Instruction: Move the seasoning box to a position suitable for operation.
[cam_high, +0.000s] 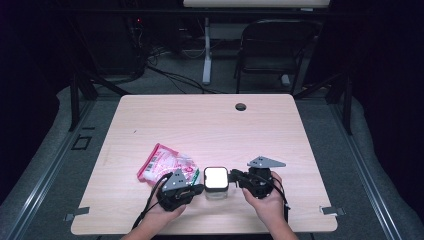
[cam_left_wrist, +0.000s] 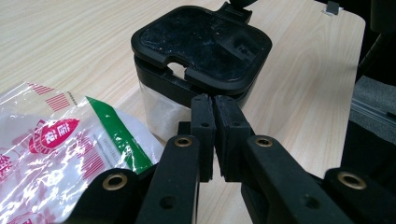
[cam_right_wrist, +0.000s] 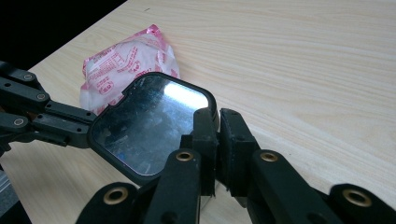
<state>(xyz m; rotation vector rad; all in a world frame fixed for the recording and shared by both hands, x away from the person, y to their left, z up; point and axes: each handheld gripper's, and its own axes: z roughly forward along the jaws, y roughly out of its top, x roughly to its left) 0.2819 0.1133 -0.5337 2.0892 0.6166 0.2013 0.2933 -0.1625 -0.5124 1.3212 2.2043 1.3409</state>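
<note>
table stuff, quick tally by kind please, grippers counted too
Clear container with a black lid: 1
Pink and white plastic packet: 1
Handheld grippers: 2, the left gripper and the right gripper
Total: 4

One lidded container, one snack packet — two tongs; one table
</note>
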